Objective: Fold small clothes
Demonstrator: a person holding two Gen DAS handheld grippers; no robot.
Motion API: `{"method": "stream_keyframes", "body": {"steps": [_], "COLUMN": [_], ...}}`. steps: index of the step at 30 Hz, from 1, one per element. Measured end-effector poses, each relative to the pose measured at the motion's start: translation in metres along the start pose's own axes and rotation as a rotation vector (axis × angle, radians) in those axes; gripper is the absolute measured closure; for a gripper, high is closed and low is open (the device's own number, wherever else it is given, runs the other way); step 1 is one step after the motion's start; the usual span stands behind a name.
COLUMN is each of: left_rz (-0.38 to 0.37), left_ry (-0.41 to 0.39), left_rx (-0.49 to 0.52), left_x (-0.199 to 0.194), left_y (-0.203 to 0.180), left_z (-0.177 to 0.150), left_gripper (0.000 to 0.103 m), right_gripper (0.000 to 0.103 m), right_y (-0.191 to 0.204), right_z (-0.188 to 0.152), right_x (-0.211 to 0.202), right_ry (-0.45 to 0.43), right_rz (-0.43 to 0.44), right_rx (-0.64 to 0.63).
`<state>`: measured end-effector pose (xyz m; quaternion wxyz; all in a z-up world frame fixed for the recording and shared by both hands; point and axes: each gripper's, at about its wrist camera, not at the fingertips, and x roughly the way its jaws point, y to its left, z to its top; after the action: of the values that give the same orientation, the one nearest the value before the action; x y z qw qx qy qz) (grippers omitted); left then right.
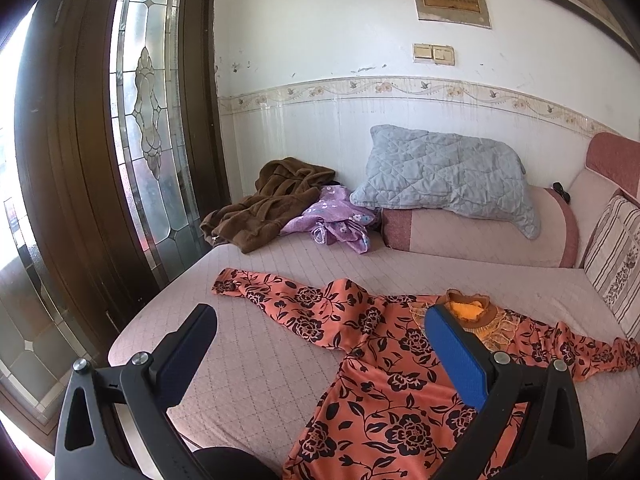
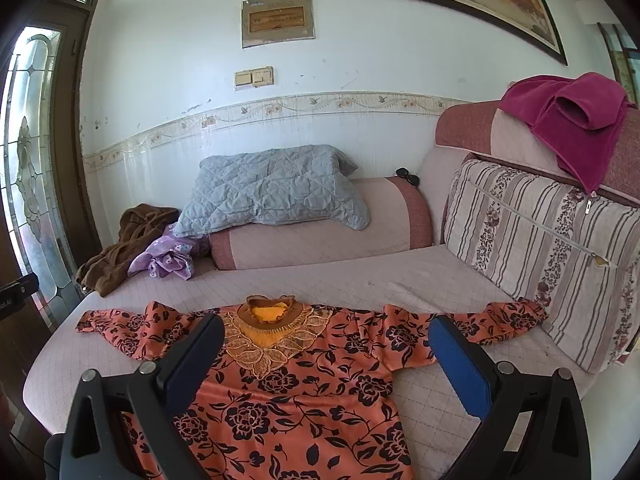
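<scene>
An orange long-sleeved top (image 1: 384, 384) with black flowers lies spread flat on the pink quilted sofa seat (image 1: 256, 360), both sleeves out to the sides, its orange collar toward the back. It also shows in the right wrist view (image 2: 304, 392). My left gripper (image 1: 320, 320) is open and empty, hovering above the top's left side. My right gripper (image 2: 326, 332) is open and empty, hovering above the top's chest and right shoulder. Neither gripper touches the cloth.
A brown garment (image 1: 264, 208) and a purple floral one (image 1: 336, 220) lie heaped at the seat's back left. A grey quilted pillow (image 1: 444, 176) rests on a pink bolster (image 2: 320, 228). A striped cushion (image 2: 552, 264) and a magenta towel (image 2: 576, 116) are at the right. A glazed wooden door (image 1: 144, 120) stands left.
</scene>
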<state>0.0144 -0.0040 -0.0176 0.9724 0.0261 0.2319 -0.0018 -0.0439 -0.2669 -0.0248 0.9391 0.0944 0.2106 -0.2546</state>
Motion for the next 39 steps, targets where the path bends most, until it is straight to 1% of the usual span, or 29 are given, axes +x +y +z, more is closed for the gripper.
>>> {"method": "stream_keyframes", "body": {"steps": [13, 25, 39], "left_rz": [0.008, 0.006, 0.003], "left_ry": [0.013, 0.02, 0.024], "left_rx": [0.013, 0.018, 0.025], "left_x": [0.009, 0.014, 0.015], "left_y": [-0.006, -0.011, -0.012], "left_z": [0.002, 0.0, 0.0], "left_gripper": [0.0, 0.0, 0.0], "right_gripper": [0.0, 0.0, 0.0], "right_y": [0.0, 0.005, 0.007], "right_z": [-0.001, 0.004, 0.003], "right_x": [0.005, 0.02, 0.02], "right_ry": [0.006, 0.024, 0.026], "right_rz": [0.005, 0.018, 0.022], "right_rx": [-0.002, -0.006, -0.004]}}
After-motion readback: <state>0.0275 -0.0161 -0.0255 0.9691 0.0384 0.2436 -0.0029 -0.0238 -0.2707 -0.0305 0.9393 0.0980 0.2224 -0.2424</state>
